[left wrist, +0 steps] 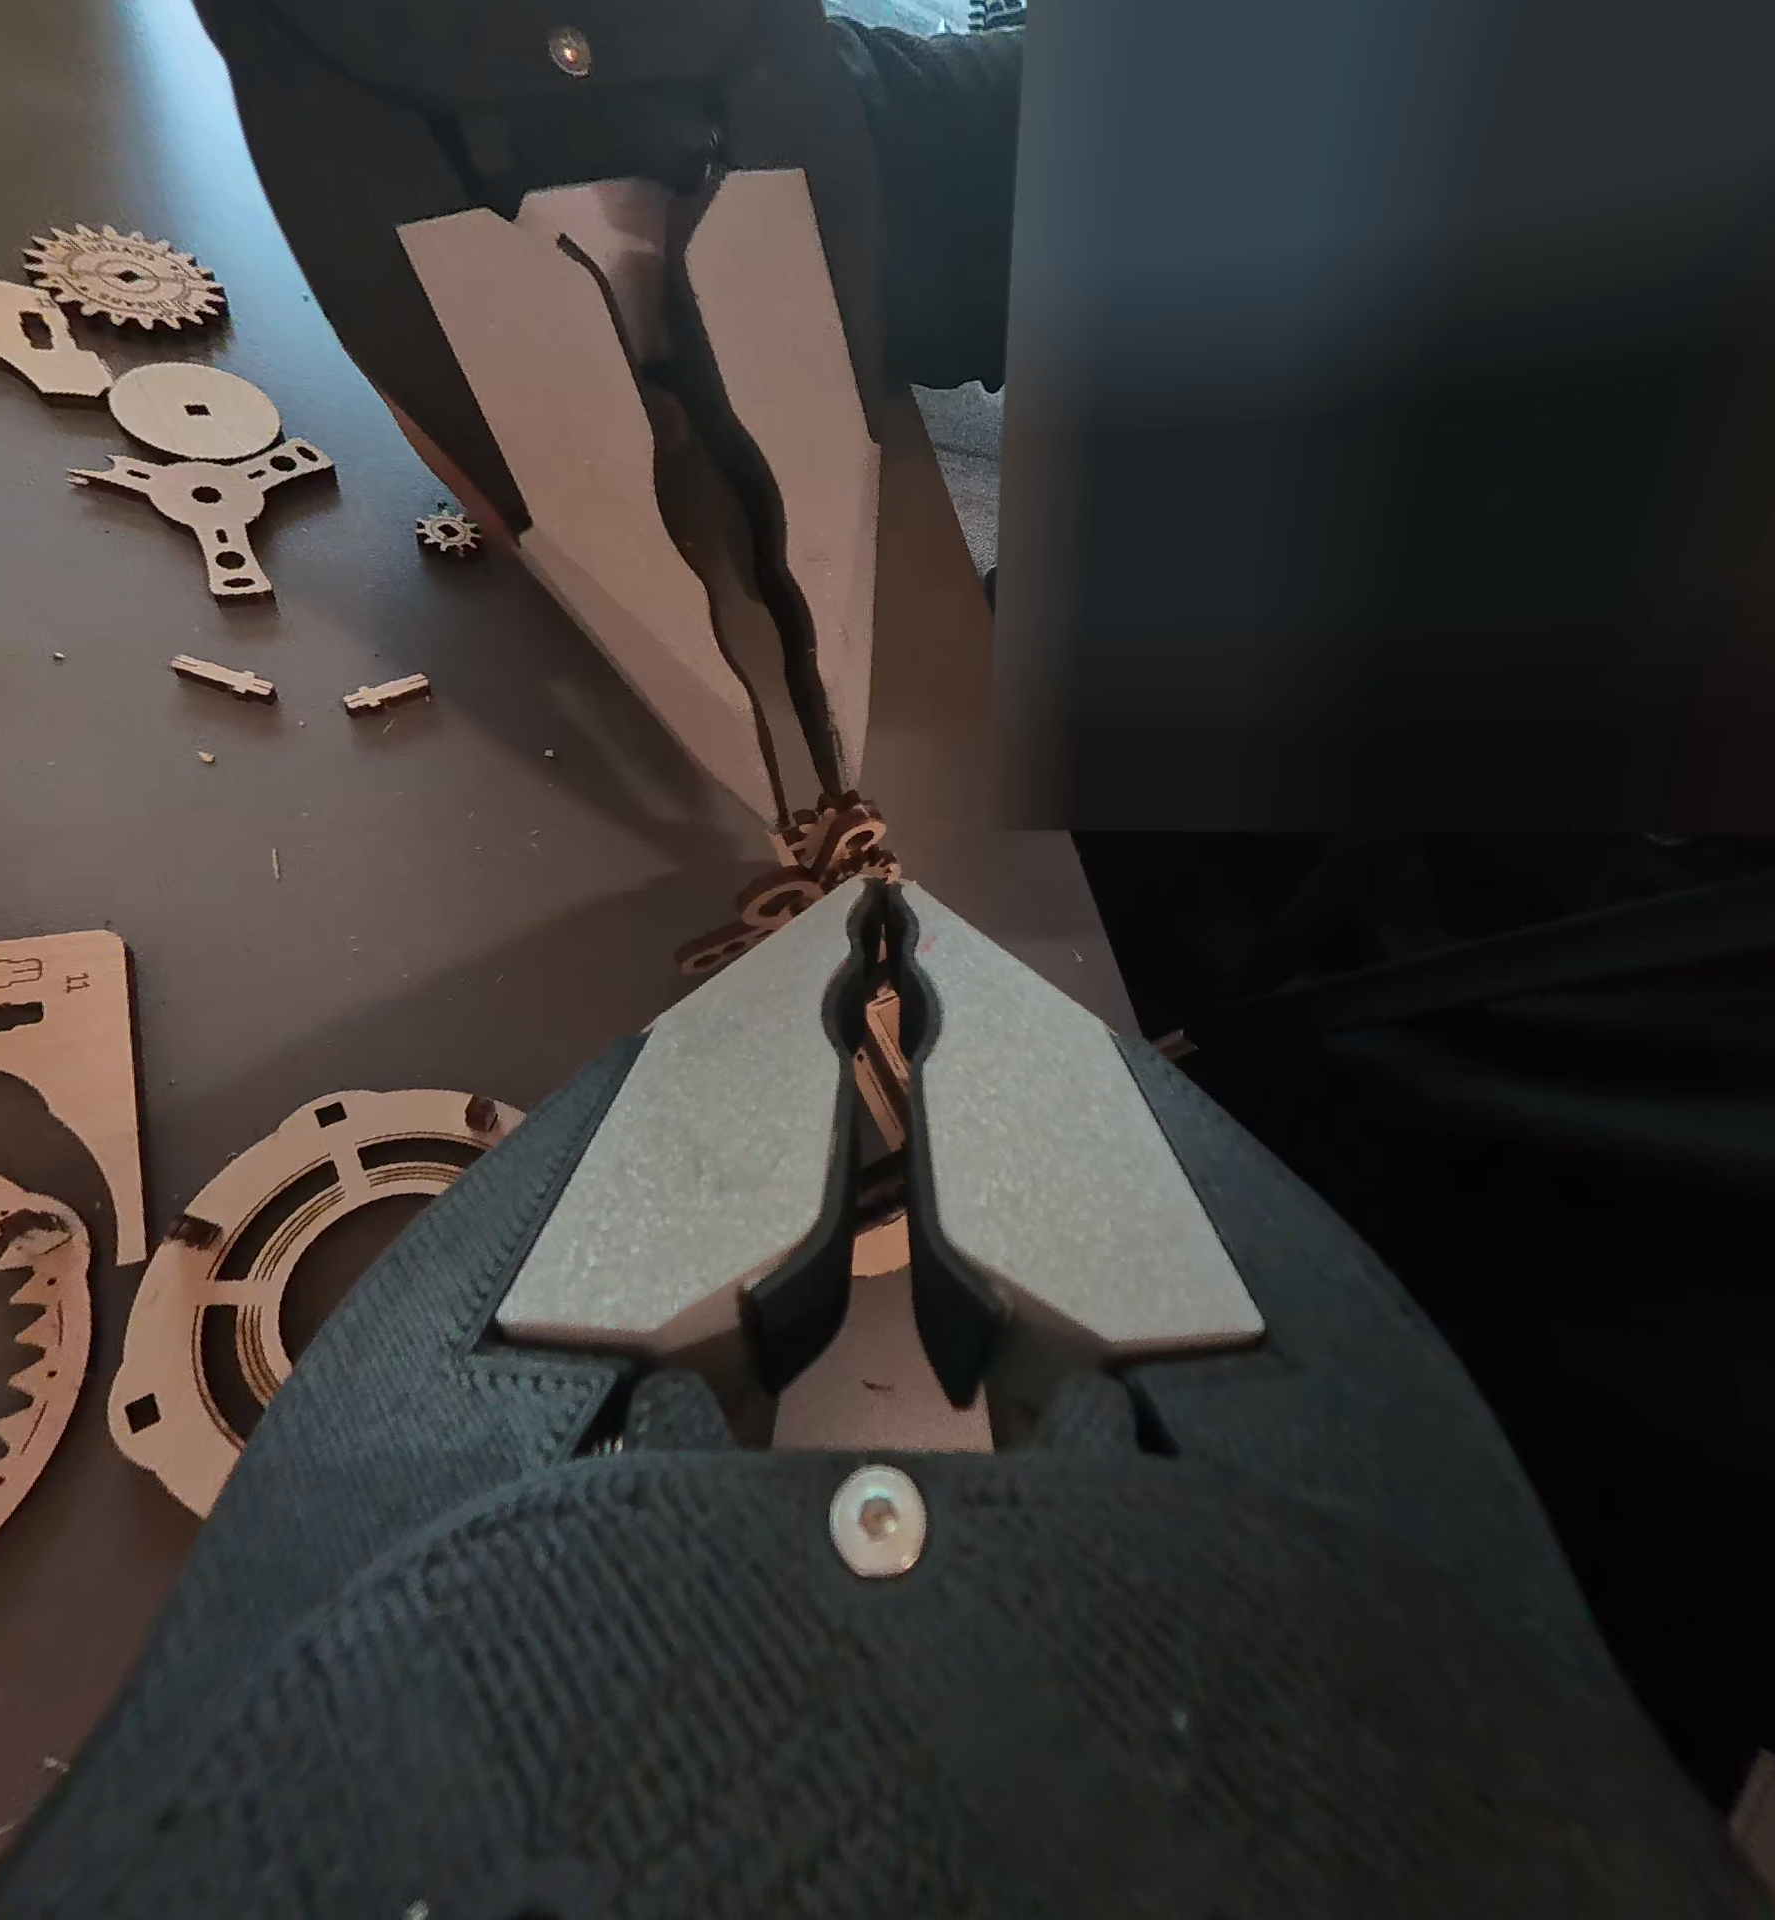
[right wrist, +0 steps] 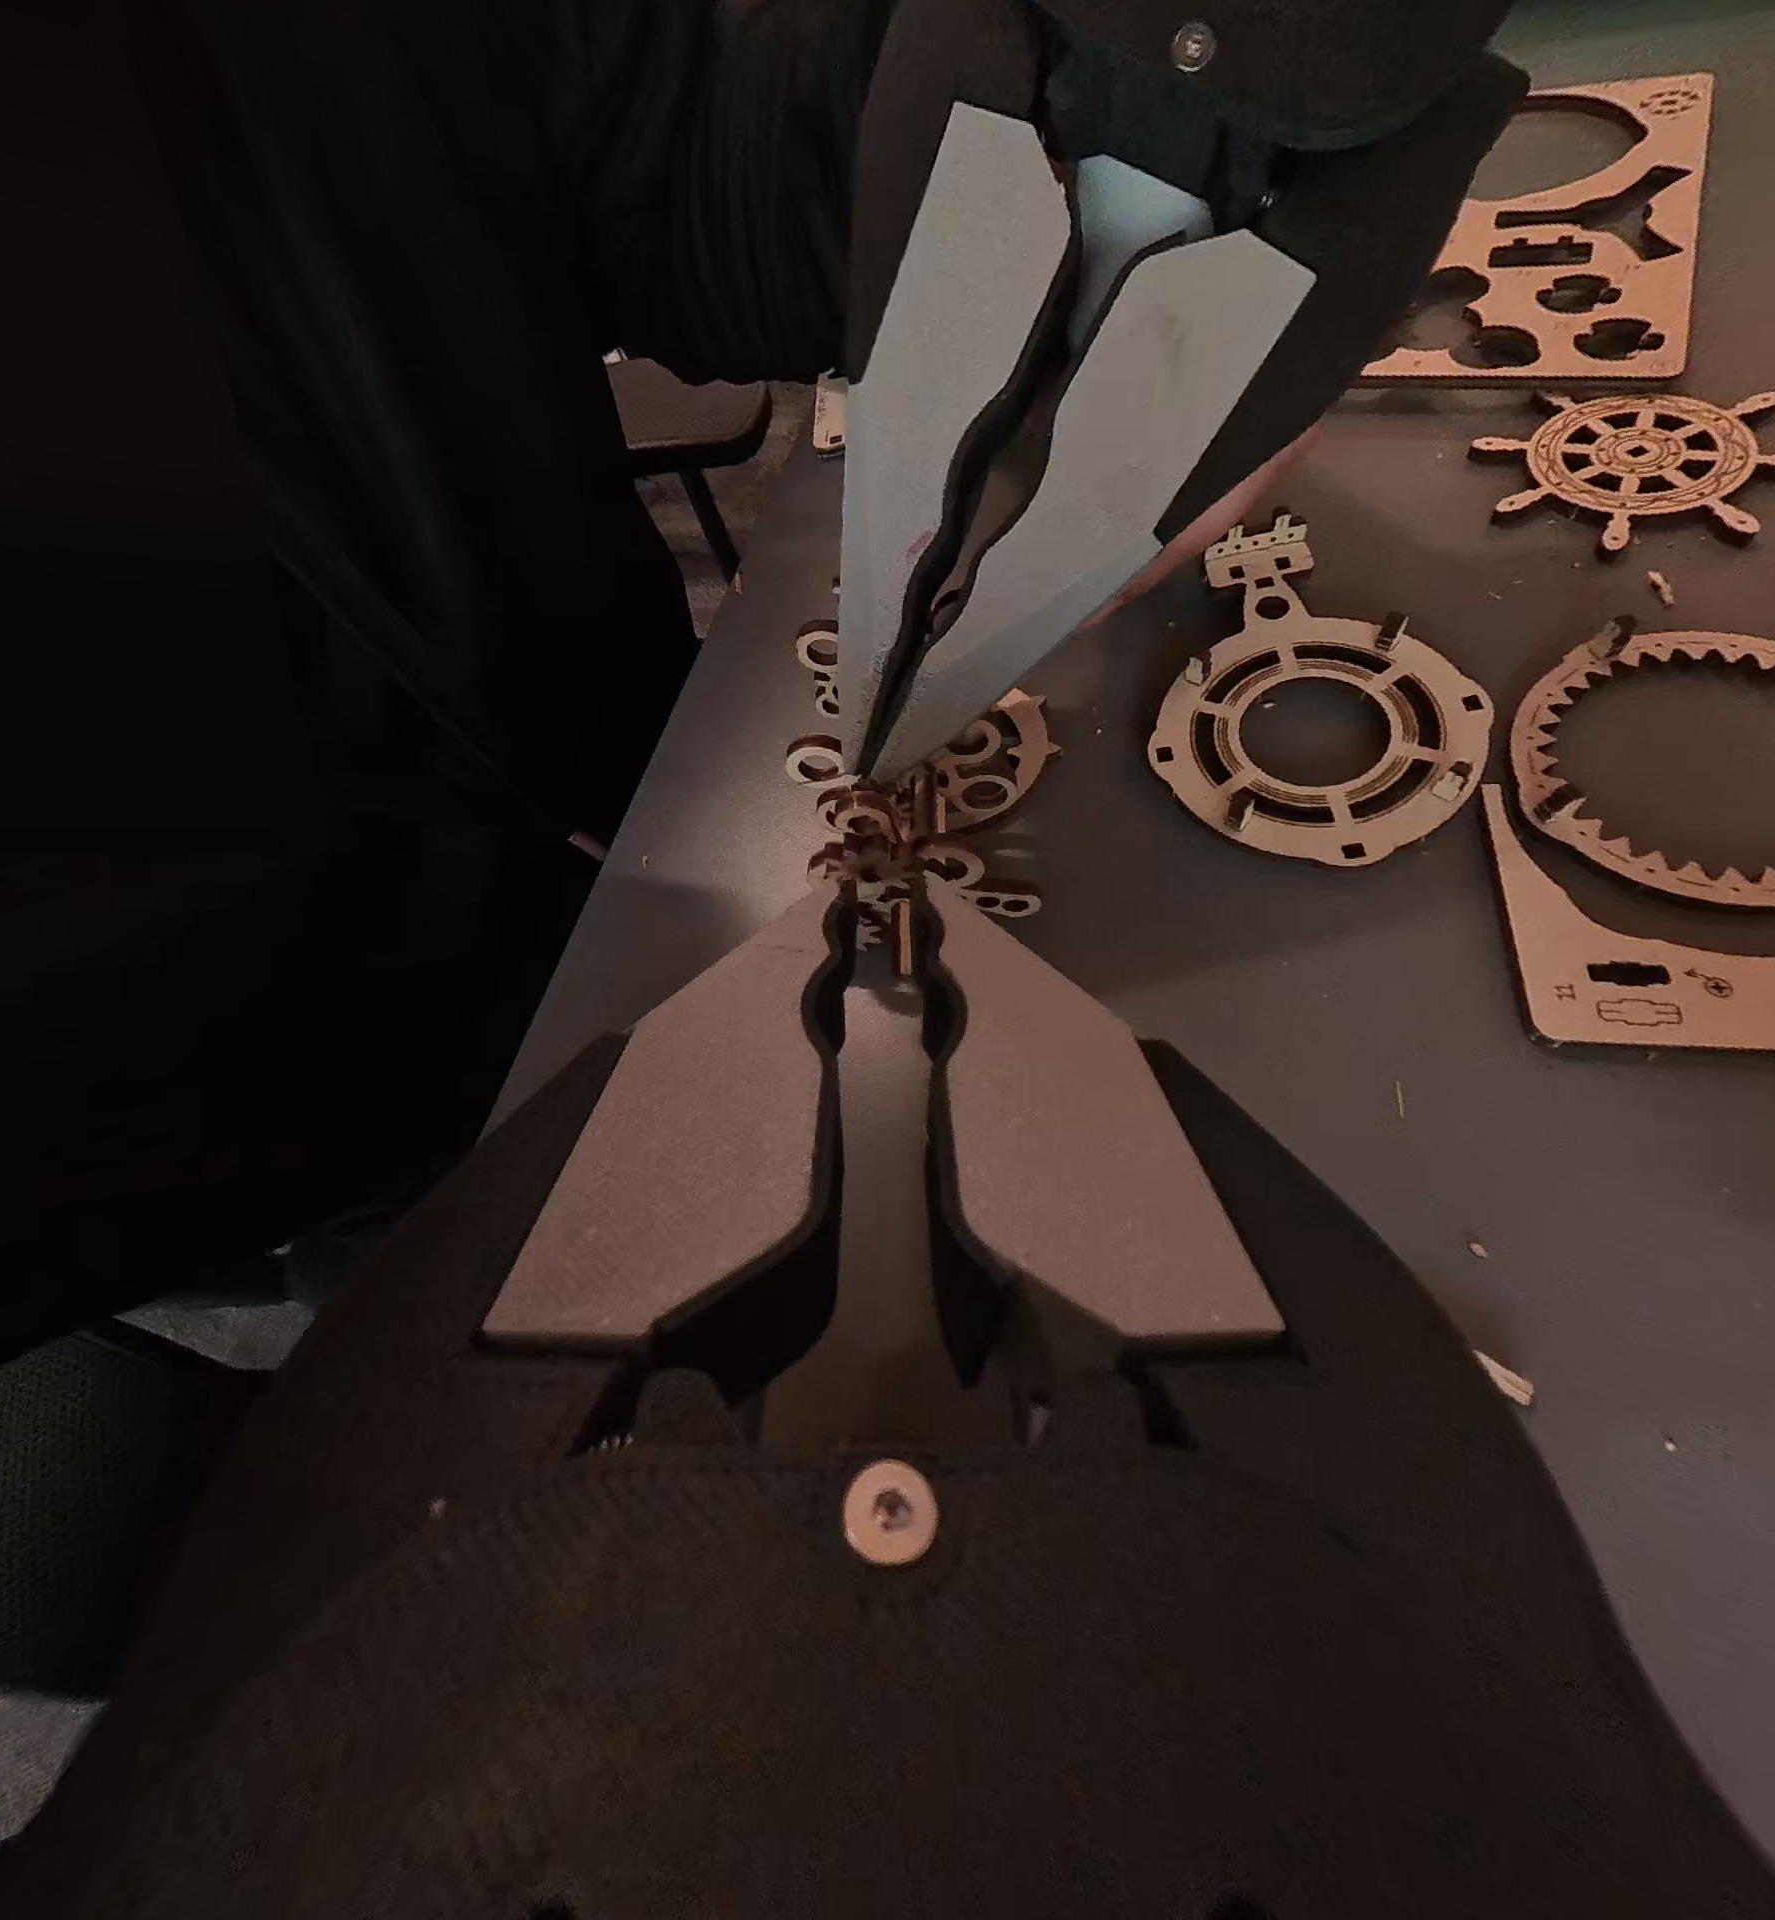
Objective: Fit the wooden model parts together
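Dark tabletop [left wrist: 363, 831], littered w/ laser-cut plywood pieces, fills both wrist views. Nearest in left wrist view, the left gripper [left wrist: 875, 894] has its grey fingers drawn nearly together at the tips, pinching a small scrolled wooden part [left wrist: 841, 831] just above the table edge. Meeting it head-on from the far side, the right gripper [left wrist: 810, 800] is likewise narrowed to a slit, tips on the same cluster of parts. From the right wrist view, right gripper [right wrist: 888, 914] grips a thin wooden peg [right wrist: 904, 935] standing upright between its tips, w/ the left gripper [right wrist: 878, 774] coming down opposite; exact contact betw. pieces cannot be told. More curled wooden parts [right wrist: 976, 790] lie flat right beneath. Farther out: a slotted ring plate [right wrist: 1319, 738], a toothed inner-gear ring [right wrist: 1693, 769] on its cut sheet, a ship's-wheel piece [right wrist: 1641, 457], and a punched-out sheet [right wrist: 1548, 229] at the back.
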Demonstrator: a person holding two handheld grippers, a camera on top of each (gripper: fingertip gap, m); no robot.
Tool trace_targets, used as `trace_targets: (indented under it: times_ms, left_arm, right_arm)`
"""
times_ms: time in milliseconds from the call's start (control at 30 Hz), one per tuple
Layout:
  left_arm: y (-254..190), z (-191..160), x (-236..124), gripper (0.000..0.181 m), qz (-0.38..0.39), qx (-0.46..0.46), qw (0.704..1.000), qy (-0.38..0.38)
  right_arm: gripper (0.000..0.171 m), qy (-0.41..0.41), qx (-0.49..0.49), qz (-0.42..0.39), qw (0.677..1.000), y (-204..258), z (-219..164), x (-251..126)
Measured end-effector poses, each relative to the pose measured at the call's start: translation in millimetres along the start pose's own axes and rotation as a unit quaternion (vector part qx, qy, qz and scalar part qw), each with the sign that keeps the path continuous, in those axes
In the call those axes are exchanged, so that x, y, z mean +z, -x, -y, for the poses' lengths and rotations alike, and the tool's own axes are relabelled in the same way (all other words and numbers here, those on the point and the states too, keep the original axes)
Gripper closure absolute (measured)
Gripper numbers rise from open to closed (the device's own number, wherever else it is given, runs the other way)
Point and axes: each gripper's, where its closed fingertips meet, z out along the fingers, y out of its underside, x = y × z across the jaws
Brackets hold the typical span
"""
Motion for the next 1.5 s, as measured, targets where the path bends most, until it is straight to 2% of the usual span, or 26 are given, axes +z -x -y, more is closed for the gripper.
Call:
trace_targets:
  times_ms: [467, 900, 1267, 1500]
  left_arm:
    - [-2.6, -0.4, 1.6, 0.181, 0.002, 0.040, 0.999, -0.001]
    - [-1.4, 1.1, 1.2, 0.181, 0.019, 0.042, 0.999, 0.003]
    - [1.2, -0.2, -1.1, 0.181, 0.015, 0.018, 1.000, -0.002]
    - [2.6, 0.0, -1.8, 0.181, 0.020, 0.020, 1.000, -0.004]
  right_arm:
    - [0.166, 0.008, -0.007, 0.003, 1.000, 3.9, 0.1, 3.4]
    - [0.169, 0.014, 0.024, 0.011, 1.000, 2.0, 0.4, 5.1]
    - [0.167, 0.004, -0.028, -0.027, 0.999, -1.4, 1.1, 2.0]
    - [0.162, -0.011, 0.005, 0.001, 1.000, 0.7, 3.8, 0.2]
